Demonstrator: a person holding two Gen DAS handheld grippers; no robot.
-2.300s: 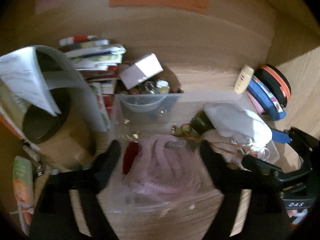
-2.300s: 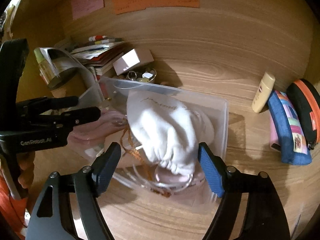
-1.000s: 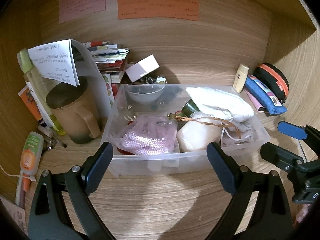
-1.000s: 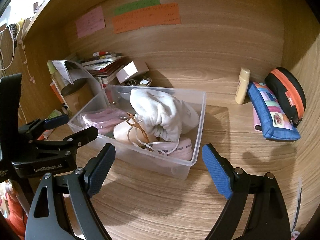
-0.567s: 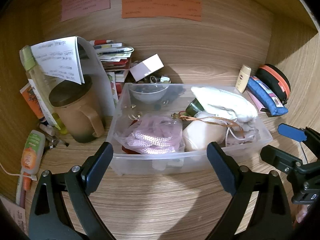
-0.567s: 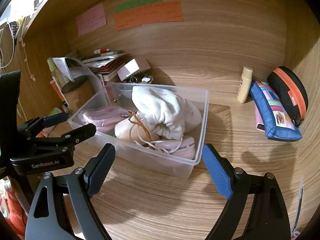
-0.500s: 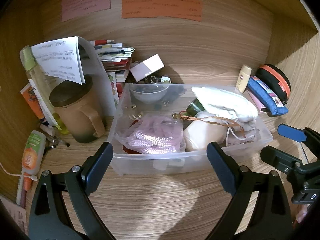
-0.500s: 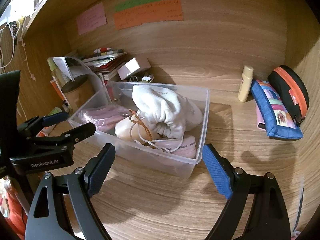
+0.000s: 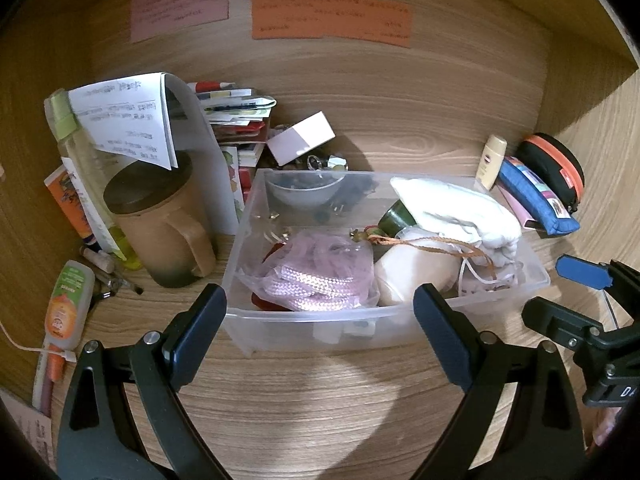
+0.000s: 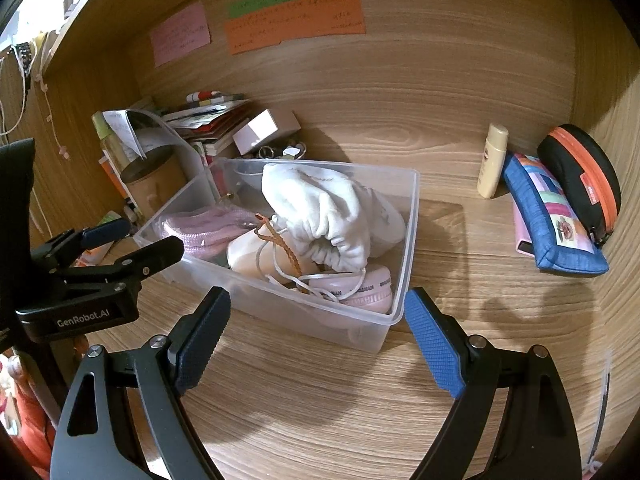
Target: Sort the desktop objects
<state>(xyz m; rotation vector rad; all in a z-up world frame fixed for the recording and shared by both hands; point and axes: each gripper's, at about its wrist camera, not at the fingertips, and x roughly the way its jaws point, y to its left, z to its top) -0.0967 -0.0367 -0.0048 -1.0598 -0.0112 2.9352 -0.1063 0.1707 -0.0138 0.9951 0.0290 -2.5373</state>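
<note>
I see the wooden bench (image 9: 320, 400) filling both views, walled in by wood at the back and sides. The biggest thing on it is the clear plastic bin (image 9: 312, 322), which sits straight ahead of my left gripper (image 9: 320, 320); that gripper's jaws are spread wide and empty, with the bin's near wall just beyond the fingertips. My right gripper (image 10: 316, 328) is also open and holds nothing, and its tips frame the bin's (image 10: 412, 216) near corner from the right side without touching it.

Inside the bin I see a white drawstring bag (image 10: 320, 208) on top at the right, a cream pouch (image 9: 416, 272) under it with a brown cord, and a pink rope bundle (image 9: 320, 276) at the left in a clear wrapper. A small bowl (image 9: 304, 190) sits at the bin's far end.

Left of the bin stands a tan mug (image 9: 160, 224) with a dark lid, touching a folded sheet of paper (image 9: 128, 120) that droops over it. Behind are stacked books (image 9: 236, 116) and a small white box (image 9: 302, 138). Well to the right, near the side wall, lie a blue pencil case (image 10: 548, 220), a black case with orange zip (image 10: 580, 176) and a cream tube (image 10: 493, 162) standing upright. At far left lies a small bottle with an orange label (image 9: 68, 306).
</note>
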